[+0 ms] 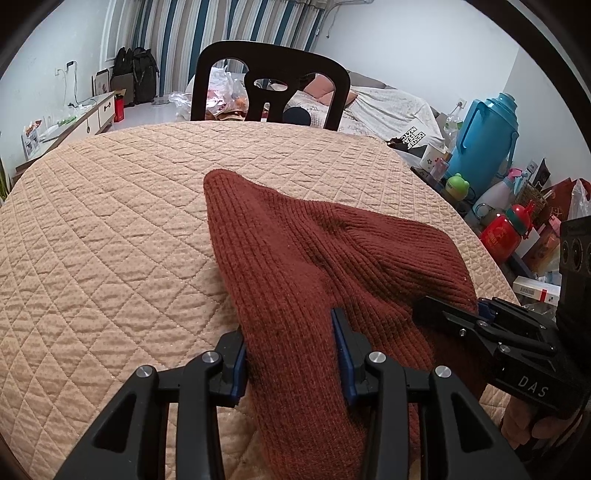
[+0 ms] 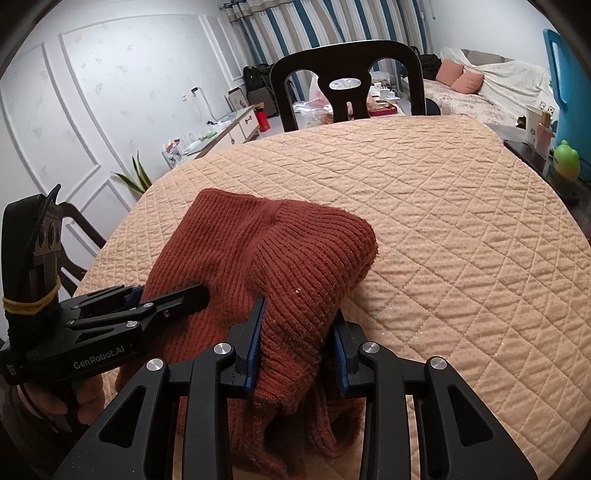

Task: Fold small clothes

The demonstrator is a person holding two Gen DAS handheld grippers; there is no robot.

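From the left wrist view, the left tongs (image 1: 291, 354) at the bottom centre are clamped on the near edge of one rust-red knitted sweater (image 1: 314, 251), which lies bunched on the surface (image 1: 110, 221) and reaches toward the middle of the frame. At the lower right the right tongs (image 1: 447, 314) bite the same sweater's edge, with a hand (image 1: 528, 424) under them. Only this view shows the cluttered right edge: a blue flask (image 1: 487, 147), a red bottle (image 1: 509, 229) and a green frog toy (image 1: 457, 184). From the right wrist view, the right tongs (image 2: 299, 350) at the bottom centre grip a gathered fold of the sweater (image 2: 288, 251), while the left tongs (image 2: 166, 299) come in from the lower left, closed on its other edge. Only here do a panelled white wall (image 2: 110, 92) and a potted plant (image 2: 136, 177) appear at the left. The surface wears a tan quilted cover; one dark chair (image 2: 347, 74) stands behind it, before striped curtains (image 2: 295, 29).
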